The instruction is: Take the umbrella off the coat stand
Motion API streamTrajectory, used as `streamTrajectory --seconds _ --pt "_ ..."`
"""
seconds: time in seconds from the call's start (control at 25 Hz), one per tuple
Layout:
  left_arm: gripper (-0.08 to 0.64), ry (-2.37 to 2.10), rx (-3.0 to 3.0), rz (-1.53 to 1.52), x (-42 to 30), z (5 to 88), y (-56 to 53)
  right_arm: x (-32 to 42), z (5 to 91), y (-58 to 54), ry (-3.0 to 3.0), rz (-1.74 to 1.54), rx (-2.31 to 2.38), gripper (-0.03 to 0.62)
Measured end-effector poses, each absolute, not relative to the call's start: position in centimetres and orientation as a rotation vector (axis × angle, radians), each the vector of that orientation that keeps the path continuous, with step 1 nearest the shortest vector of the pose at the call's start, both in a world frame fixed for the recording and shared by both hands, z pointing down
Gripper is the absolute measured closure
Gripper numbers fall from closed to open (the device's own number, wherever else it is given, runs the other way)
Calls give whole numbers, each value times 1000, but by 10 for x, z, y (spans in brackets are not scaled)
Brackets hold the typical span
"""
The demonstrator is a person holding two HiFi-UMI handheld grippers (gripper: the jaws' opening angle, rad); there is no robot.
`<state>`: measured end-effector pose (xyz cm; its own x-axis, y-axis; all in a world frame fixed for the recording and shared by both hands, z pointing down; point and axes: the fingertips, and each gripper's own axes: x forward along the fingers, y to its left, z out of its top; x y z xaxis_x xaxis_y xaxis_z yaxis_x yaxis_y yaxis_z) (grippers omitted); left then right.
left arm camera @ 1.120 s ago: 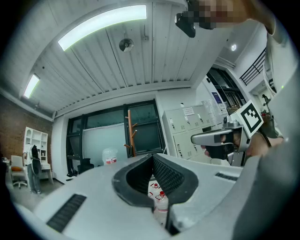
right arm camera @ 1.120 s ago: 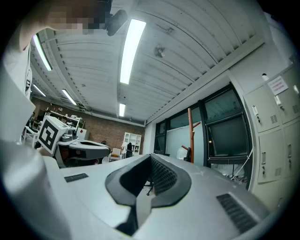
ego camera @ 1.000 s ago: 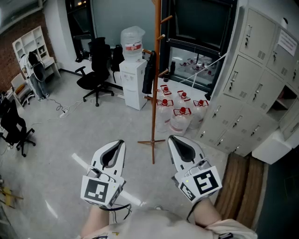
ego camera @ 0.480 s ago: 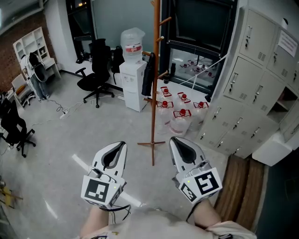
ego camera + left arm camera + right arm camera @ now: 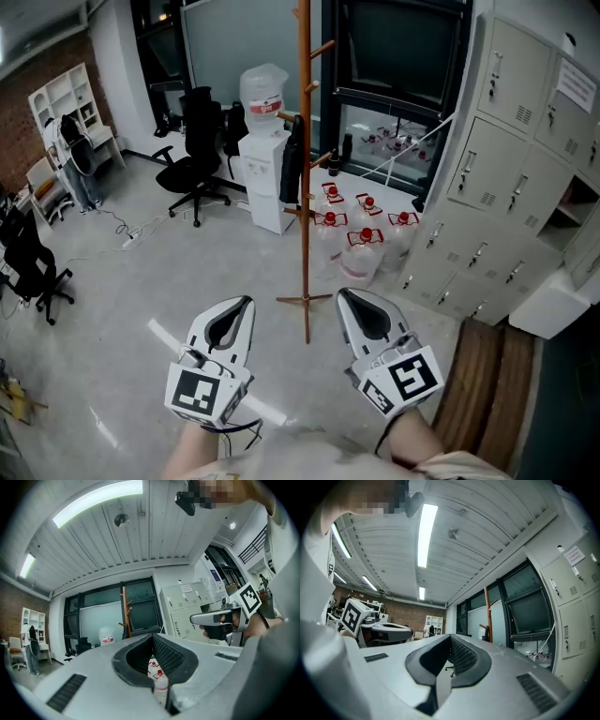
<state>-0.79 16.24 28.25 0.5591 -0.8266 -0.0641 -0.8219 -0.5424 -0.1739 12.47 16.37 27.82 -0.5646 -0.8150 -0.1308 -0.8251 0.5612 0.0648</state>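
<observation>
A folded black umbrella (image 5: 293, 157) hangs upright from a peg partway up the wooden coat stand (image 5: 305, 216), lying close against the left side of its pole and well above the grey floor (image 5: 122, 291). Both tools are low in the head view, well short of the stand, one on each side of its base. The left gripper (image 5: 242, 307) has its jaws pressed fully together with nothing between them; its own view shows only the hollow between the pads and, through it, water bottles far off. The right gripper (image 5: 347, 300) is likewise closed tight and empty, its jaws meeting along a thin seam. Neither tool touches the umbrella or the stand. Just behind the stand, to the left, is a white water dispenser (image 5: 261, 178) with a large bottle (image 5: 262, 89) on top. A cluster of red-capped water jugs (image 5: 361, 246) sits on the floor to the stand's right. Grey metal lockers (image 5: 506, 178) line the right wall. A black office chair (image 5: 192, 155) stands further left, near the window.
</observation>
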Motion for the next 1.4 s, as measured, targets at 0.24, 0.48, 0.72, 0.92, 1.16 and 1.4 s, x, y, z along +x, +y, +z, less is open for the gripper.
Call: streamTrajectory --seconds 0.24,0.48,0.72,0.92,1.16,1.4 --pt "552 1444 -2594 -93 5 292 159 140 277 163 2699 202 -1381 584" --pt "552 1441 -2574 -43 20 290 160 148 276 174 2694 211 -1305 584" --pt "552 1459 -2568 -62 26 296 158 157 290 171 2713 178 -1317 584" --pt "552 1487 -2573 -60 18 303 149 152 296 158 2722 177 -1329 584" --pt "552 1459 -2572 -33 7 308 126 136 303 132 2739 176 -1323 584" --pt "552 1435 -2588 -49 -8 311 92 116 307 96 2749 149 -1322 584"
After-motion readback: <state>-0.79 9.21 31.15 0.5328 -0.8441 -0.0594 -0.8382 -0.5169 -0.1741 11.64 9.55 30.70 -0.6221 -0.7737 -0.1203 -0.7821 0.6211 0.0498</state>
